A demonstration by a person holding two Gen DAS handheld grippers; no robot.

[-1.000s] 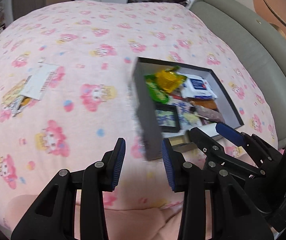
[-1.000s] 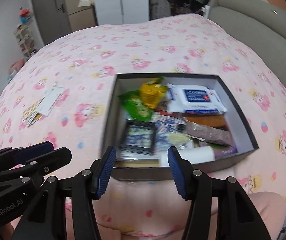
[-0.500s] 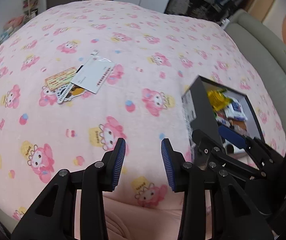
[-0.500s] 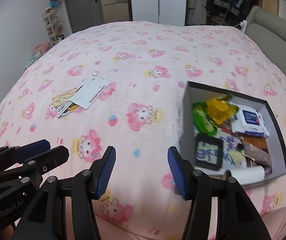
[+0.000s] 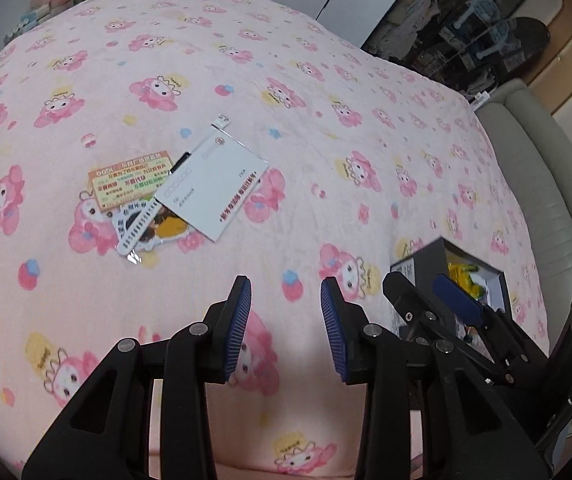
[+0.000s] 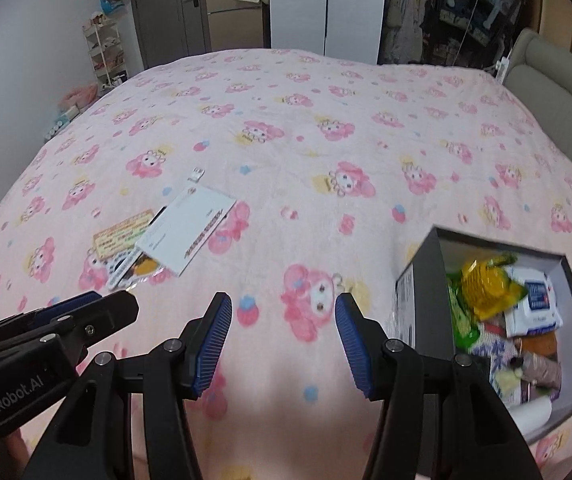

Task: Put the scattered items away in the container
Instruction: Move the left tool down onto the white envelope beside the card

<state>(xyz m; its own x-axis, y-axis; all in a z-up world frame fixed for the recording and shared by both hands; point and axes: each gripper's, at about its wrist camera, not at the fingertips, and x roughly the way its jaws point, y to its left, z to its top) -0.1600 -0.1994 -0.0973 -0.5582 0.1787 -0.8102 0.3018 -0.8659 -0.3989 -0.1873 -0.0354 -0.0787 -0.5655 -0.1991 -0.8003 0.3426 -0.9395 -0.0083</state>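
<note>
A small pile of flat items lies on the pink bedspread: a white card (image 5: 211,184) (image 6: 187,230), an orange card (image 5: 129,178) (image 6: 123,236) and a sticker sheet with a white strip (image 5: 145,228) (image 6: 125,270). A tiny white clip (image 5: 221,121) (image 6: 196,174) lies just beyond the pile. The dark grey box (image 6: 416,280) (image 5: 418,266) at the right holds several packets. My left gripper (image 5: 286,320) is open and empty, short of the pile. My right gripper (image 6: 283,344) is open and empty, left of the box.
The pink cartoon-print bedspread (image 6: 306,120) covers the whole bed. A grey padded headboard (image 6: 558,76) runs along the right. Beyond the bed are wardrobes, a door and a white shelf rack (image 6: 105,52).
Both grippers have swung left, away from the box. The box has slid to the right edge of both views and the card pile has come toward the centre. Both stay open.
</note>
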